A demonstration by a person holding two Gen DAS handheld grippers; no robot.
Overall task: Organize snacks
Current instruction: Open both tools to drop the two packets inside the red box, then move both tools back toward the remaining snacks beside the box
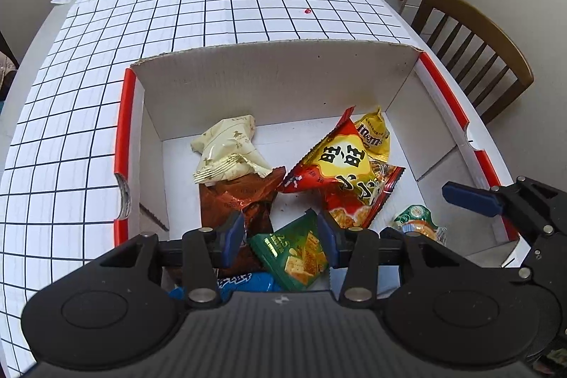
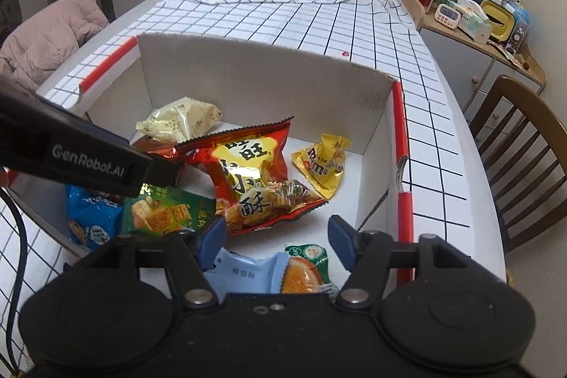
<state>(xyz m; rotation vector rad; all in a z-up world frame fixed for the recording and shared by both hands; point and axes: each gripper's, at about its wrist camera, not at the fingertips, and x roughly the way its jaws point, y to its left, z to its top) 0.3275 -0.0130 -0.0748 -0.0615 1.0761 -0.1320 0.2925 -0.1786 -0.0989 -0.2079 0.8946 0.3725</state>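
Snacks lie heaped in an open white box (image 1: pixel 276 84) with red-edged flaps, which sits on the checked cloth (image 1: pixel 212 6) over the worktop. The left hand-held gripper (image 1: pixel 280 231) dips into the box, its blue pads either side of a green cracker pack (image 1: pixel 301 257); whether they press on it I cannot tell. The right hand-held gripper (image 2: pixel 276 236) hangs beside it with jaws apart and nothing held, above a pale blue pack (image 2: pixel 244 275) and a green-and-orange pack (image 2: pixel 306 268). Further in rest a red bag (image 2: pixel 255 172), a yellow M&M's pouch (image 2: pixel 324 165), a cream pack (image 1: pixel 230 147) and a brown one (image 1: pixel 244 197).
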